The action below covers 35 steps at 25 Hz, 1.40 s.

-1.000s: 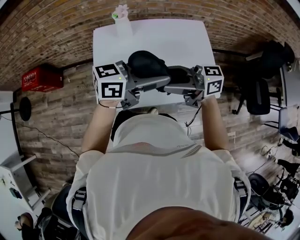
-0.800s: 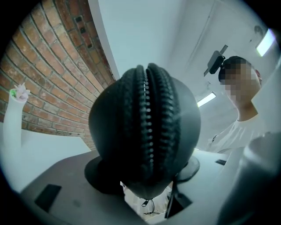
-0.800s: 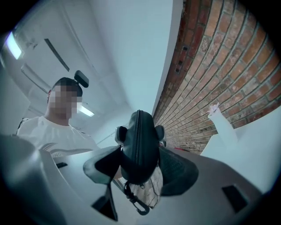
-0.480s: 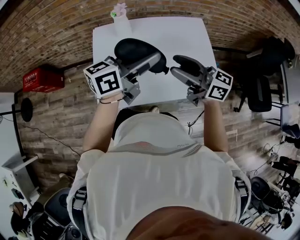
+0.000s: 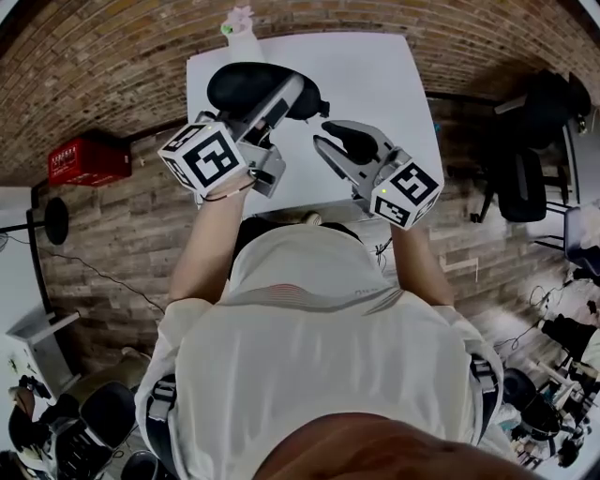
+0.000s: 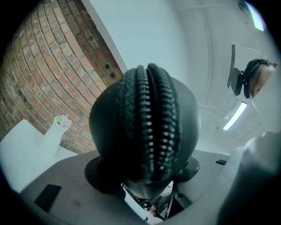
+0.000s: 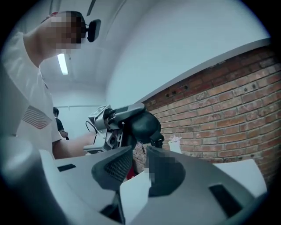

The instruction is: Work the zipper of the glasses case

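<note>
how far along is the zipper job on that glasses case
Done: the glasses case is lifted off the table, clamped in the left gripper. In hand: the right gripper stands clear of the case, empty, and its jaws have just been closing to a narrow gap. Left: only one stretch of the zipper shows, so whether it has been run all the way can't be told.

Small white vase w/ flower (image 5: 243,26) at far edge of white table (image 5: 375,84); red box (image 5: 86,157) on floor (image 5: 112,244), left of table.
</note>
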Each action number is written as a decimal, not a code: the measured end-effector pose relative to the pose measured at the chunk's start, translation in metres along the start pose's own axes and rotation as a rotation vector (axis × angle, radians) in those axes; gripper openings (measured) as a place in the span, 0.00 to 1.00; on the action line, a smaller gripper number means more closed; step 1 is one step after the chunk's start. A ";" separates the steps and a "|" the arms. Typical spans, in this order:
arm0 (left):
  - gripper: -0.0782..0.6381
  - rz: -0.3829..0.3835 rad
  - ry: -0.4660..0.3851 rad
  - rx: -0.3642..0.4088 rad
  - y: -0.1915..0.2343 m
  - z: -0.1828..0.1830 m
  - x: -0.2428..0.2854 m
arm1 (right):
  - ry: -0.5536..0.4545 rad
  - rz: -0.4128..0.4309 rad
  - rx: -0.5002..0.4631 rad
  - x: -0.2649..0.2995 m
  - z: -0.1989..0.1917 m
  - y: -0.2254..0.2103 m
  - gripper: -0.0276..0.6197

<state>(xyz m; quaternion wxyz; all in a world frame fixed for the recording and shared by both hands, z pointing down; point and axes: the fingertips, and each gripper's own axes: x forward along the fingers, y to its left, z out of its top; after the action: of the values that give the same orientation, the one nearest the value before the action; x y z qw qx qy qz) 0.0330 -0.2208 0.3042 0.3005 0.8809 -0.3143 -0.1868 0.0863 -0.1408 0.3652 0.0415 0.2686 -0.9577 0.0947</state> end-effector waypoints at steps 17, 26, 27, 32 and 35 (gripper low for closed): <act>0.49 0.013 0.005 0.013 -0.005 -0.004 0.000 | 0.029 -0.101 -0.049 0.025 -0.006 -0.004 0.13; 0.49 0.030 0.005 -0.008 0.002 -0.008 0.004 | 0.091 -0.191 -0.147 0.022 -0.009 -0.014 0.13; 0.49 0.035 0.004 -0.013 0.003 -0.009 0.005 | 0.101 -0.205 -0.156 0.021 -0.010 -0.017 0.13; 0.49 0.049 0.021 -0.040 0.008 -0.018 0.011 | 0.137 -0.259 -0.187 0.012 -0.014 -0.033 0.13; 0.49 0.037 0.044 -0.036 0.007 -0.023 0.012 | 0.151 -0.291 -0.225 0.007 -0.014 -0.041 0.13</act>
<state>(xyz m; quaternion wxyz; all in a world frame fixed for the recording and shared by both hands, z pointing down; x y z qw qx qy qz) 0.0509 -0.2241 0.3241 0.3264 0.8734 -0.3204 -0.1672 0.1019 -0.1755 0.3867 0.1561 0.3899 -0.9075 -0.0001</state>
